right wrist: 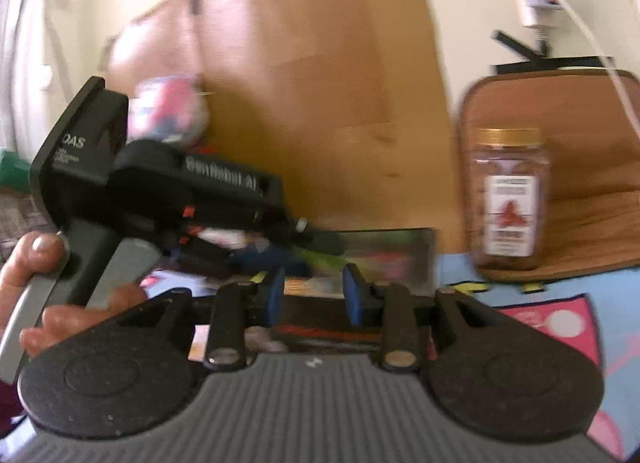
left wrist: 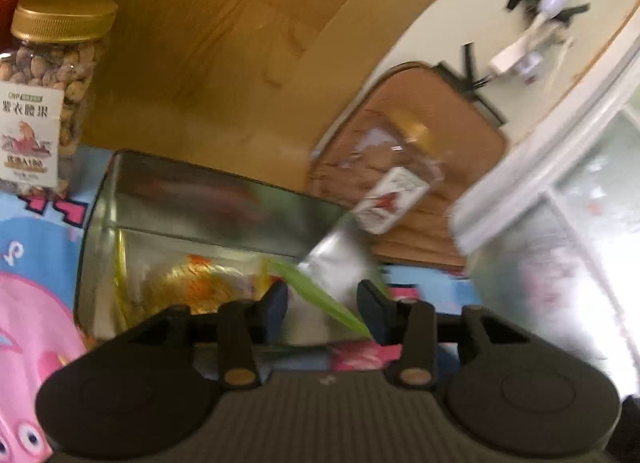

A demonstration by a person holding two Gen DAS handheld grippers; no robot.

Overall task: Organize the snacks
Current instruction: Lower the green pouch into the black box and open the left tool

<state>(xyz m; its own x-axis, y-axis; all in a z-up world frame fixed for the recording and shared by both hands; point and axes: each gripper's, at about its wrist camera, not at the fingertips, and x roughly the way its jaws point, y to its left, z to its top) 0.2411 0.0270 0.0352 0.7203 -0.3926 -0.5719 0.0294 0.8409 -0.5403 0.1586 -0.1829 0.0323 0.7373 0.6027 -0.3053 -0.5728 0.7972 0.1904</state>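
Note:
My left gripper (left wrist: 324,309) hangs open over a clear container (left wrist: 208,199) that holds several snack packets. A green-edged silver packet (left wrist: 340,263) leans out of the container and crosses the gap between the fingers, with no pad pressing on it. In the right wrist view my right gripper (right wrist: 314,295) is shut on a dark snack packet (right wrist: 320,327) with a red stripe. The left gripper (right wrist: 316,241) reaches in from the left, over the clear container (right wrist: 392,251). A jar of nuts (left wrist: 48,103) with a gold lid stands upright at the far left.
A second gold-lidded jar (right wrist: 508,199) stands on a brown mat (right wrist: 592,167) at the right. A large cardboard sheet (right wrist: 320,83) leans against the wall behind. A person's hand (right wrist: 24,263) grips the left tool's handle. A blue and pink cartoon cloth (left wrist: 36,303) covers the table.

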